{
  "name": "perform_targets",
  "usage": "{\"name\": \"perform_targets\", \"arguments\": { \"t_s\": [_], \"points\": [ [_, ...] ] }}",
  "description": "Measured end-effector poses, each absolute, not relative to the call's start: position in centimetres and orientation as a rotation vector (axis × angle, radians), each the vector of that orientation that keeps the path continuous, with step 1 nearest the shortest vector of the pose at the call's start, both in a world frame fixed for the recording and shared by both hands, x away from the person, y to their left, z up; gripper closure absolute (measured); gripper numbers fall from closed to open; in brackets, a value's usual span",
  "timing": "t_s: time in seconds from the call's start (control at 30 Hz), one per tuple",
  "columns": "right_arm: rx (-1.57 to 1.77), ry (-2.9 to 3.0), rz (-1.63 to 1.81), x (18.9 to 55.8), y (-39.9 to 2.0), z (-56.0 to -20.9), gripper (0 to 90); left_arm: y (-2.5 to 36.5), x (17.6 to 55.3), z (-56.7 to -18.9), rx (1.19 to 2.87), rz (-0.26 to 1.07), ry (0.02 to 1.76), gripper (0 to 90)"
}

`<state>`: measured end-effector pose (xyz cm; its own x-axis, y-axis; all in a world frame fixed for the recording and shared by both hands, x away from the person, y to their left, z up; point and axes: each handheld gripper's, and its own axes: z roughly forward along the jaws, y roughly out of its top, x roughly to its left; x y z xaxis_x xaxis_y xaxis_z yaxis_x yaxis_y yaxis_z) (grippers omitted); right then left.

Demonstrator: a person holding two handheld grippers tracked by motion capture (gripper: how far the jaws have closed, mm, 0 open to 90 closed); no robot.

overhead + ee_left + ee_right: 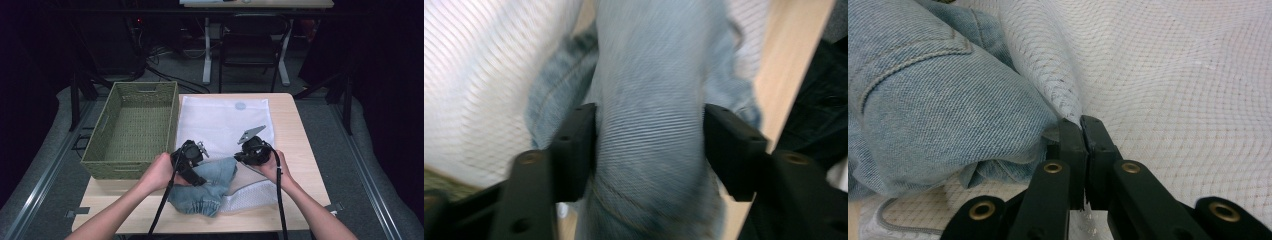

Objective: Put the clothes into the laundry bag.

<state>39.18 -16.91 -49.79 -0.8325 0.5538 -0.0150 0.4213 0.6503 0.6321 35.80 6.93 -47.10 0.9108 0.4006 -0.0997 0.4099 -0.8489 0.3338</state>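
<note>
Counter (300, 150), light wood, carries a green woven basket (132, 127) at left and a white mesh bag (225, 122) laid flat beside it, bag's left edge just beside basket wall. Denim garment (212, 185), light blue, lies bunched at bag's near end, partly over the mesh, near counter's front edge.

Left gripper (192, 167): jaws apart w/ a thick fold of denim between them; in left gripper view the denim garment (649, 100) fills the gap and touches both jaws, so gripper (649, 145) is holding the garment at medium width. Left hand (160, 172) grips the tool from basket side.

Right gripper (245, 155): in right gripper view jaws pressed together, pinching a raised ridge of mesh bag (1188, 100); gripper (1082, 127) clamped on mesh only, denim garment (938, 100) touching its left jaw from the side. Right hand (275, 167) behind it, grey plate on top.

Bag's near corner folded up, white trim visible, approx. under right forearm.
</note>
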Motion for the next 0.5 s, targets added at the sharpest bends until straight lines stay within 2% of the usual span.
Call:
{"name": "perform_targets", "arguments": {
  "t_s": [0.03, 0.1, 0.13, 0.27, 0.5],
  "points": [
    [0.799, 2.662, 0.943, 39.2, -17.0, -49.8, 89.1, 6.9, 35.9, -47.6, 2.725, -0.044, 0.6, 49.5],
    [0.8, 2.664, 0.942, 39.2, -17.0, -49.8, 89.1, 6.9, 36.1, -48.8, 2.715, -0.046, 0.634, 52.9],
    [0.799, 2.664, 0.944, 39.2, -17.0, -49.8, 89.1, 6.9, 36.2, -49.5, 2.709, -0.066, 0.64, 60.1],
    [0.794, 2.661, 0.947, 39.2, -17.0, -49.7, 89.1, 7.0, 36.6, -51.3, 2.674, -0.099, 0.695, 65.6],
    [0.783, 2.656, 0.967, 38.9, -16.9, -49.2, 89.1, 7.7, 36.3, -50.1, 2.602, -0.094, 0.726, 70.0]
  ]
}}
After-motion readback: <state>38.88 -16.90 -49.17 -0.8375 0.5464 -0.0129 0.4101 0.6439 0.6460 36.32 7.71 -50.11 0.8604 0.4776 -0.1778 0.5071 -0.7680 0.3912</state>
